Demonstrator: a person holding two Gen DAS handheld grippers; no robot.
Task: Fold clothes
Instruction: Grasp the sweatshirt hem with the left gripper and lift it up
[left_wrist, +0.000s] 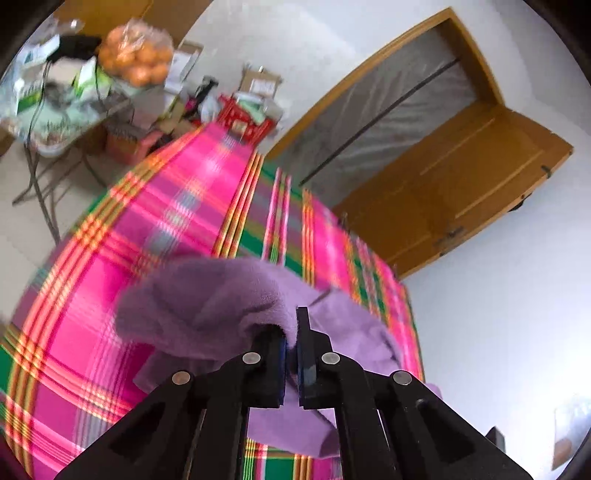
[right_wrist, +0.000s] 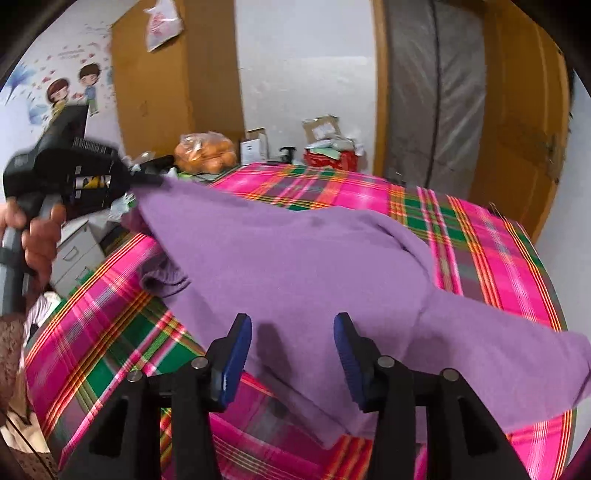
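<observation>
A purple fleece garment (right_wrist: 295, 258) lies on a bed with a pink and green plaid cover (right_wrist: 491, 236). My left gripper (left_wrist: 291, 332) is shut on an edge of the garment (left_wrist: 207, 306) and lifts it off the cover (left_wrist: 110, 266). In the right wrist view the left gripper (right_wrist: 147, 181) shows at the far left, pulling the cloth up and taut. My right gripper (right_wrist: 291, 332) is open and empty, just above the garment's near part. A sleeve (right_wrist: 524, 354) hangs toward the right edge of the bed.
Beyond the bed stand a folding table with a bag of oranges (left_wrist: 136, 51), cardboard boxes (left_wrist: 258, 83) and a red box (right_wrist: 325, 157). A wooden door (left_wrist: 461, 177) and plastic-wrapped mattress (right_wrist: 436, 92) stand at the right. A white drawer unit (right_wrist: 79, 251) sits left of the bed.
</observation>
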